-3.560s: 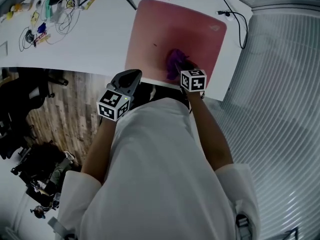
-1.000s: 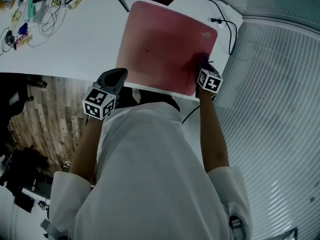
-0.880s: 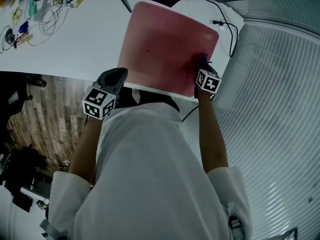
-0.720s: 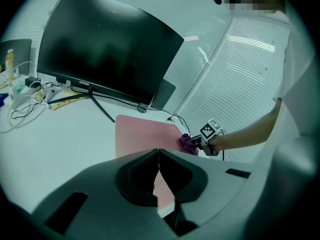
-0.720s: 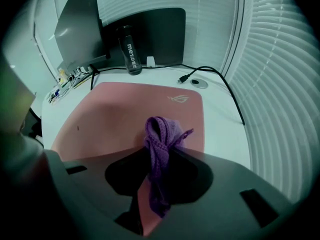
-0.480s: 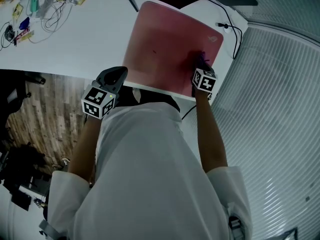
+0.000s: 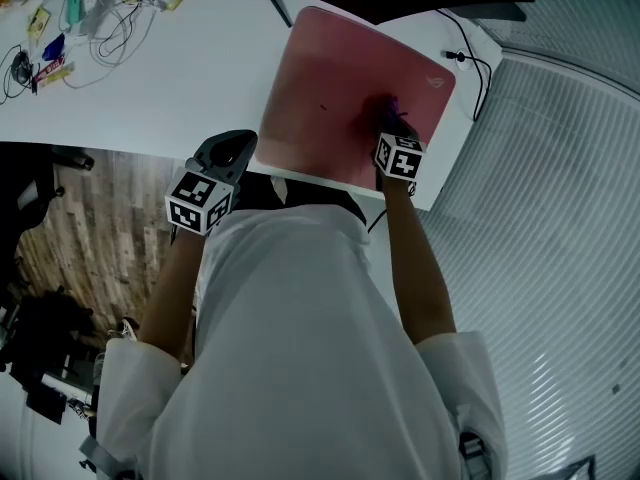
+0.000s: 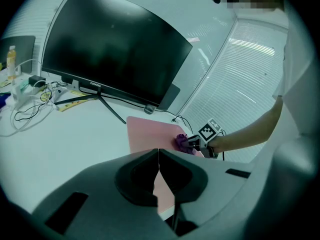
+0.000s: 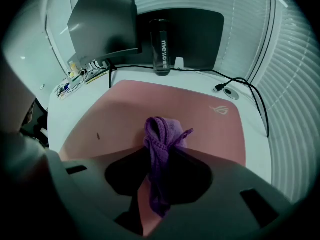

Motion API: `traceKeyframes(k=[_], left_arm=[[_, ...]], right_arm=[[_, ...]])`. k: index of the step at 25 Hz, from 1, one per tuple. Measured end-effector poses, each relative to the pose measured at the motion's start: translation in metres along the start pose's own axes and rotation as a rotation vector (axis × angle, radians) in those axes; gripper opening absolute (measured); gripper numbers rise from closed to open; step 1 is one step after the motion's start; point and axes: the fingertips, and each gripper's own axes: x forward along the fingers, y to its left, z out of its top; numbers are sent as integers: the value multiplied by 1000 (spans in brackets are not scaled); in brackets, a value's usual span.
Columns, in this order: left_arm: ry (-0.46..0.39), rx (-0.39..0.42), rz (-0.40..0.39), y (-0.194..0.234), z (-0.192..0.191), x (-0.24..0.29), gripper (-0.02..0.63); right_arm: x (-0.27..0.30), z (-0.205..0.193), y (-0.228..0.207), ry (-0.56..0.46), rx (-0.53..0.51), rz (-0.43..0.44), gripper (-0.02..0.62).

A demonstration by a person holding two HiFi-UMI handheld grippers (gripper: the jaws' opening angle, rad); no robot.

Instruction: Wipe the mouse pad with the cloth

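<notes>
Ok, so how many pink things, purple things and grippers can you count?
Pink things: 1, the mouse pad
Purple things: 1, the cloth
Grippers: 2, the left gripper and the right gripper
Total: 4

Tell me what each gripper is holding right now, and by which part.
The right gripper pinches the purple cloth at a bunched fold; the left gripper is shut and empty.

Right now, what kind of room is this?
Probably an office or computer room: a big monitor, a pink mouse pad and tangled cables sit on a white table.
</notes>
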Motion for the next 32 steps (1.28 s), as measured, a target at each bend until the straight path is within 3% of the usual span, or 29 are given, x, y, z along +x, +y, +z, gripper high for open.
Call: traceKeyframes(k=[15, 20, 32], left_arm=[[6, -21, -21, 31, 0, -10, 18], [35, 43, -25, 39, 1, -8, 18], [51, 82, -26, 61, 7, -18, 18]], right_arm=[[11, 27, 84, -6, -71, 60, 121], [16, 34, 117, -4, -97, 98, 121], [25, 54, 189, -8, -142, 184, 121]])
